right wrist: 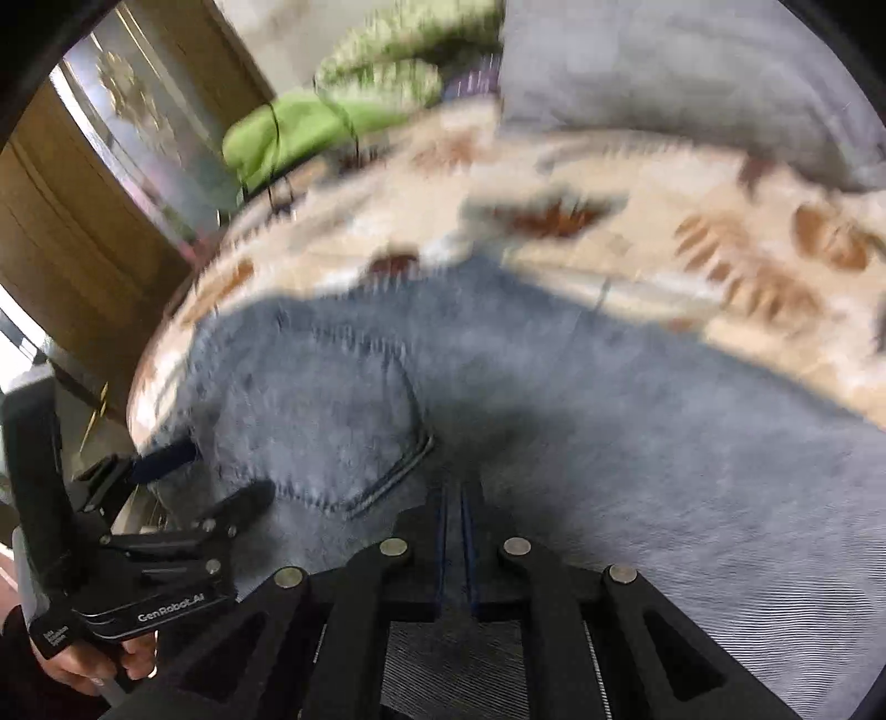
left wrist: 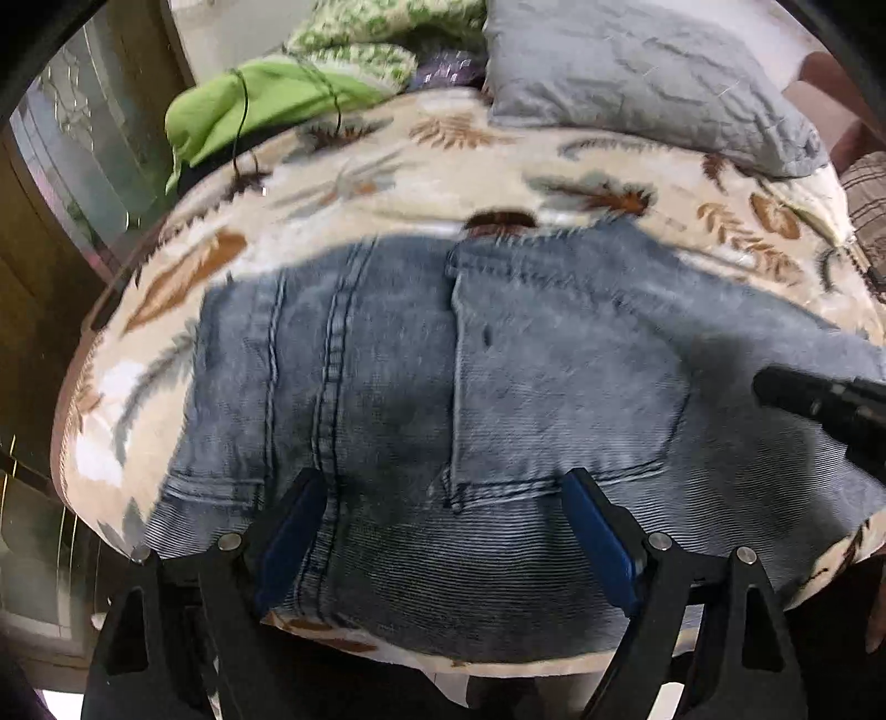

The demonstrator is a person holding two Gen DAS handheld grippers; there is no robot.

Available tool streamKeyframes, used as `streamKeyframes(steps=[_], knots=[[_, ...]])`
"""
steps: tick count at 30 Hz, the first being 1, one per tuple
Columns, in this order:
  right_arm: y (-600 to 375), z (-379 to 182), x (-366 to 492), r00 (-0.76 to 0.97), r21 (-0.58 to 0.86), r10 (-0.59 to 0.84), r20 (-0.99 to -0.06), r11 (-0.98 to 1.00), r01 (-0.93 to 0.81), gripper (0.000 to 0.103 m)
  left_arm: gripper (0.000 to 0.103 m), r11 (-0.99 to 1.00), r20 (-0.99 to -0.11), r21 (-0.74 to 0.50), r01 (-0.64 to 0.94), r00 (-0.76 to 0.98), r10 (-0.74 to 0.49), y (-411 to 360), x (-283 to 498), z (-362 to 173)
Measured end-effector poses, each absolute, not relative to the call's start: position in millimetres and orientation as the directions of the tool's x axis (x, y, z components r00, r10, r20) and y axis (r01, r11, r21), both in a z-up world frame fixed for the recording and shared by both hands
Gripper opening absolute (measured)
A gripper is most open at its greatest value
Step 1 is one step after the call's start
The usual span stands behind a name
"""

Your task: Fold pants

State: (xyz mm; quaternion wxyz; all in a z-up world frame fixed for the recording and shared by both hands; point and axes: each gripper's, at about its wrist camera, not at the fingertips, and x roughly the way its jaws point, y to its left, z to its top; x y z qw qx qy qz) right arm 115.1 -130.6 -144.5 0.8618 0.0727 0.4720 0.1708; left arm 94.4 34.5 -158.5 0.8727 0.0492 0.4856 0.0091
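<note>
Light blue jeans (left wrist: 526, 387) lie spread on the leaf-print bed cover (left wrist: 387, 166), back pockets up, waist toward the left. My left gripper (left wrist: 443, 498) is open, its blue pads (left wrist: 293, 531) standing wide apart over the seat of the jeans near the bed's front edge. The right gripper's black finger shows at the right of this view (left wrist: 819, 399). In the right wrist view, which is blurred, my right gripper (right wrist: 455, 498) is shut on a fold of the jeans (right wrist: 637, 443) beside the back pocket. The left gripper (right wrist: 166, 498) shows at the lower left there.
A grey pillow (left wrist: 637, 72) lies at the back right of the bed. Green cloth (left wrist: 249, 105) and a green patterned blanket (left wrist: 376, 33) with a black cable lie at the back left. A wooden glass-panelled door (left wrist: 66, 166) stands left of the bed.
</note>
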Motion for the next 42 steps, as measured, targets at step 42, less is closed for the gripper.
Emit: streamKeyframes(steps=[42], knots=[[-351.8,-171.0,51.2,0.534,0.262,-0.007,-0.846,0.866,0.425,0.007,0.087,0.976,-0.698,0.203,0.076,0.71,0.09,-1.2,76.2,-112.3]])
